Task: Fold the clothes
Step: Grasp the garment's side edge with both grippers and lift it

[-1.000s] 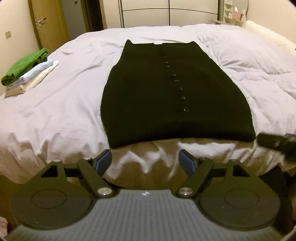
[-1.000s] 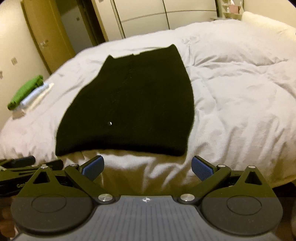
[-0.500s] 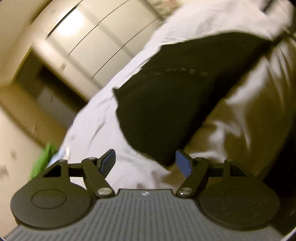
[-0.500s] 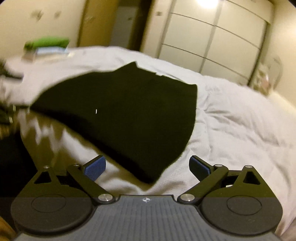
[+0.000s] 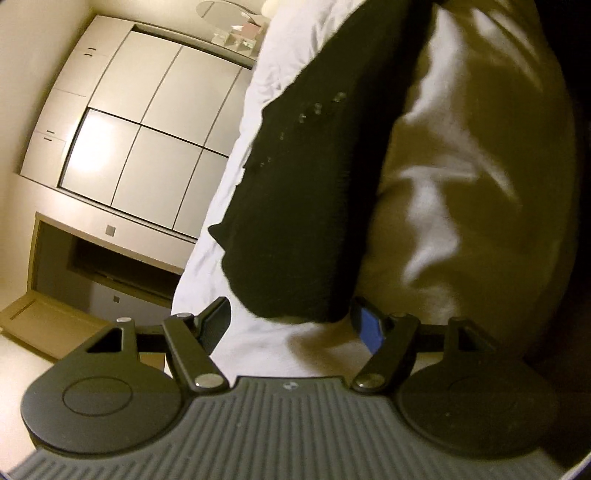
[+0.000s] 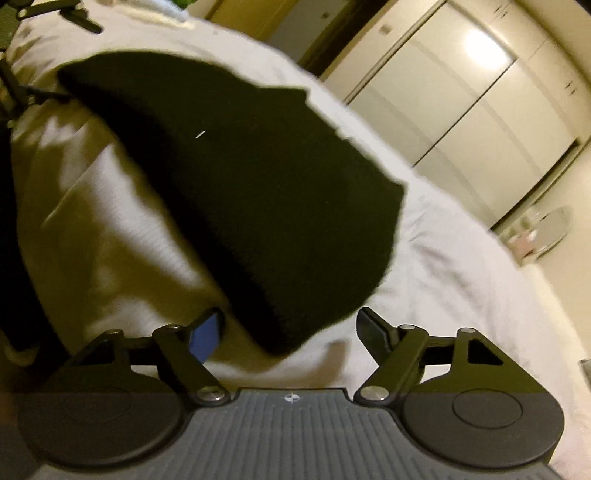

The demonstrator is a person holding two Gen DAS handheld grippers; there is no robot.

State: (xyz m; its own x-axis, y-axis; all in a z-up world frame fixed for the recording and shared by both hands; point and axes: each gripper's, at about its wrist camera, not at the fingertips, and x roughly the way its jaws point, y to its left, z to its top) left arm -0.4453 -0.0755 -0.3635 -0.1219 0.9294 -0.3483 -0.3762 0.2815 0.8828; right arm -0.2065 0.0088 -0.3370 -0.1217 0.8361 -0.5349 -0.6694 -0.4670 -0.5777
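Note:
A black knit garment [image 5: 314, 206] with a row of small buttons [image 5: 317, 109] lies flat on the pale duvet [image 5: 443, 184]. My left gripper [image 5: 291, 321] is rolled onto its side at the garment's near hem corner. That corner sits between its open jaws, with a gap to each pad. My right gripper [image 6: 290, 325] is rolled the other way at the opposite hem corner of the black garment [image 6: 258, 192]. Its jaws are closing with that corner between them, and the pads show no contact. A black frame [image 6: 74, 18] at the top left of the right wrist view looks like the left gripper.
The duvet [image 6: 461, 277] rolls off over the bed's near edge into dark floor space. White wardrobe doors [image 5: 147, 147] and an open doorway [image 5: 110, 266] stand beyond the bed. A small shelf with a mirror [image 6: 535, 236] is at the far corner.
Both grippers have dropped toward the bed edge and rolled onto their sides. Each now straddles a hem corner of the black garment. The right jaws have narrowed.

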